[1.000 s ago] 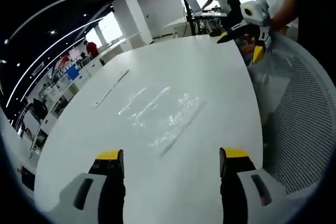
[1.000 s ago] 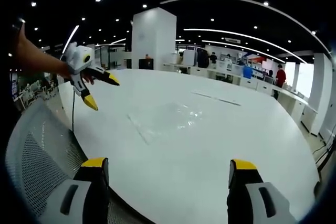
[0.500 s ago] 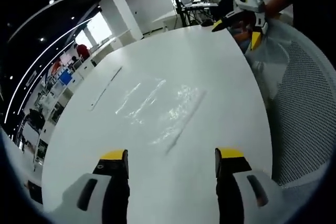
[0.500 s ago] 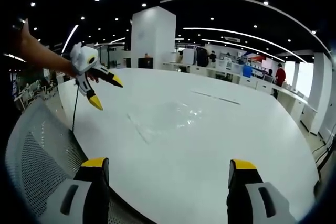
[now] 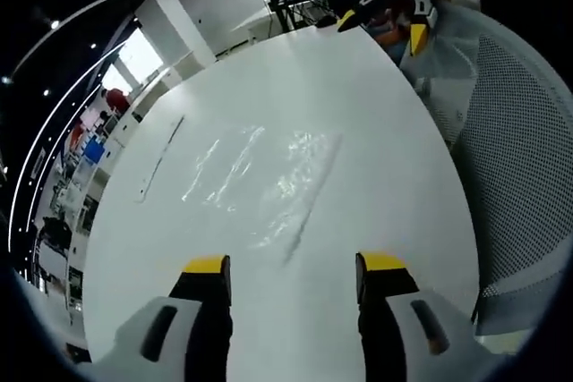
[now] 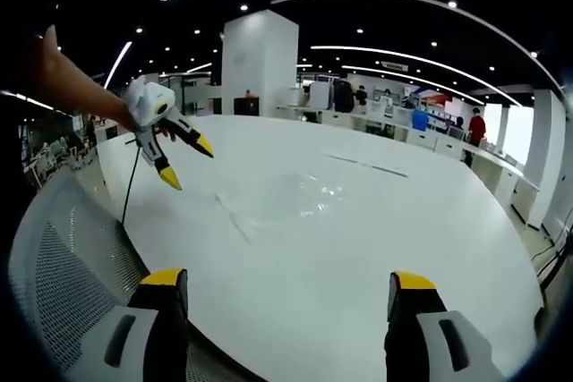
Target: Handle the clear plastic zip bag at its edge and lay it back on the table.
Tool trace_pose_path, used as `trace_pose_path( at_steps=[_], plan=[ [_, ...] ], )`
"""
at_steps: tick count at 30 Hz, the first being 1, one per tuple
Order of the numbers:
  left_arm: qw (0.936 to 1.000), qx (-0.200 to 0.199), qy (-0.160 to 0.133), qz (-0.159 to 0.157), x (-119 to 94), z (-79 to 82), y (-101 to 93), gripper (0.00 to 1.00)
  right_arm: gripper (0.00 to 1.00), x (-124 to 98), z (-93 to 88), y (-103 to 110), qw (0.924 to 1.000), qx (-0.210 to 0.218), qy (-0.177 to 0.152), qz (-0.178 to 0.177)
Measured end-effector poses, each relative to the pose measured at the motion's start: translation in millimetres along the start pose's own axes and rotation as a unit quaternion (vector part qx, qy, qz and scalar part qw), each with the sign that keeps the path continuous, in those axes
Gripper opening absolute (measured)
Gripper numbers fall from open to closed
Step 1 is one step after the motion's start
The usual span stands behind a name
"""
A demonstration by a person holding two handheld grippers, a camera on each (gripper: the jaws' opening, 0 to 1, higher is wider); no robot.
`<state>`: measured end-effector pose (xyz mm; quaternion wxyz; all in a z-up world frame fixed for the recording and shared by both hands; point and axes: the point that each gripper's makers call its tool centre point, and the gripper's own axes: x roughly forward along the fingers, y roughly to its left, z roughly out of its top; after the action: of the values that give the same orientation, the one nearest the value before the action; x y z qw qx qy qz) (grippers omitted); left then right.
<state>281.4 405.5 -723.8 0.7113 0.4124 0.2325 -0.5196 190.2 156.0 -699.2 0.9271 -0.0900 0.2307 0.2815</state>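
Closer now to the flat zip bag [image 5: 260, 181], left gripper [image 5: 291, 267] and right gripper [image 6: 282, 285] hold jaws spread.

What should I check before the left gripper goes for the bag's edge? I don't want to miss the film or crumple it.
1. Clear zip bag lying flat on the white table: ok.
2. Left gripper open and empty: ok.
3. Bag's near edge ahead of the jaws, not yet between them: not ok.
4. Right gripper open, away from the bag: ok.
5. Which edge carries the zip: cannot tell.
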Motion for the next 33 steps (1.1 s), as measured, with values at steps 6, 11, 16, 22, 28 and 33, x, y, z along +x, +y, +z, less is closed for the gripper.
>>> trace_pose_path(
  at_steps=[6,11,16,22,28,33],
  plan=[
    [0.9995,0.026,0.009,-0.012,8.0,-3.6,3.2,0.49,0.91,0.9,-3.3,-1.9,1.0,0.002,0.004,0.001],
    [0.9987,0.044,0.015,-0.021,13.1,-6.5,4.3,0.47,0.91,0.9,-4.8,-2.2,1.0,0.002,0.008,0.001],
    [0.9976,0.057,0.021,-0.034,17.7,-6.8,3.9,0.42,0.9,0.6,-5.0,-2.8,0.9999,0.003,0.01,-0.002],
    [0.9964,0.065,0.027,-0.047,23.7,-8.6,3.8,0.37,0.9,0.5,-5.3,-2.9,0.9999,0.003,0.012,-0.003],
    [0.9946,0.076,0.036,-0.061,29.8,-13.5,3.3,0.33,0.9,0.4,-5.5,-1.7,0.9999,0.003,0.016,-0.003],
    [0.9939,0.078,0.04,-0.066,32.8,-13.9,4.7,0.32,0.89,0.5,-5.7,-0.5,0.9998,0.003,0.019,-0.002]
  ],
)
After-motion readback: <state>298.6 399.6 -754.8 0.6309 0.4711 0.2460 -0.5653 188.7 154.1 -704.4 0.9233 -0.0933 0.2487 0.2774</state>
